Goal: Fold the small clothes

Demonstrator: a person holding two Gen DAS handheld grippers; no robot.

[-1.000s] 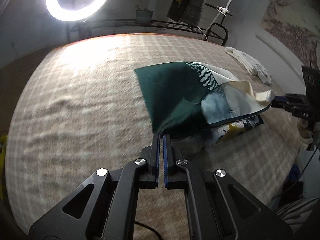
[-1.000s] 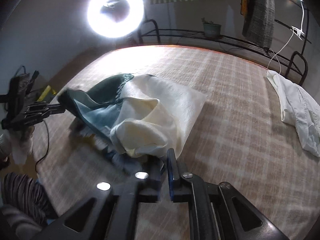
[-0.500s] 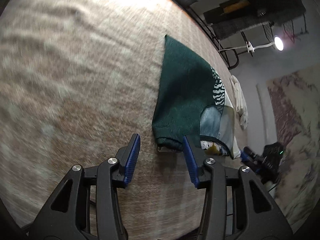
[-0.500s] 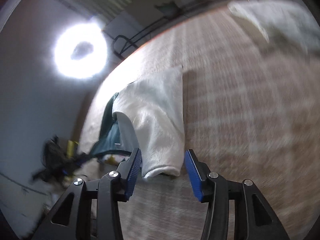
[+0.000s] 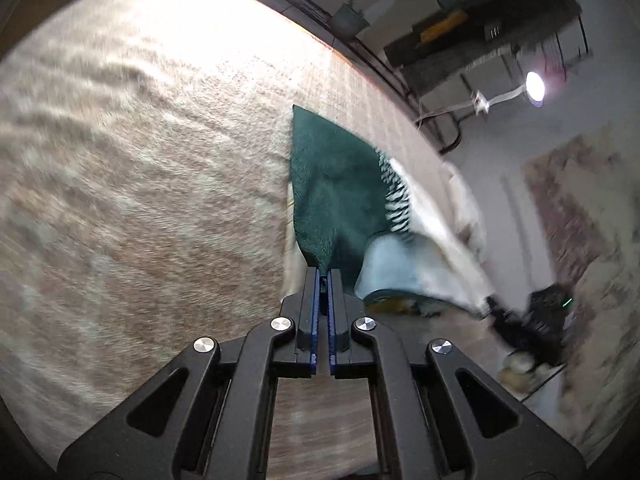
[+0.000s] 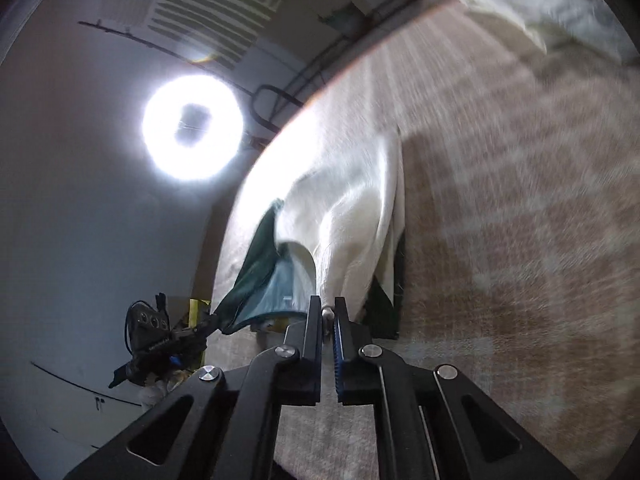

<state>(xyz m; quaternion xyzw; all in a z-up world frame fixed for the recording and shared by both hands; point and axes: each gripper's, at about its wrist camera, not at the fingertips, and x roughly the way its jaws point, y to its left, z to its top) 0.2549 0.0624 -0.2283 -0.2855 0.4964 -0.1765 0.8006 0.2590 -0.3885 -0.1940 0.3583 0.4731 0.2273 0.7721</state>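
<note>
A small garment, dark green on one side and cream on the other, with a zebra-striped patch, lies partly lifted on the beige plaid bed cover. My left gripper is shut on its green near corner. My right gripper is shut on the cream near corner. Each gripper shows in the other's view, the right one and the left one, holding the garment's near edge stretched between them.
A second cream garment lies crumpled at the far right of the bed. A ring light and a metal rack stand beyond the bed's far edge. A small lamp is clipped to the rack.
Both grippers, open half a second ago beside the garment's near edge, have shut on its corners and lifted them, so the edge now hangs between them.
</note>
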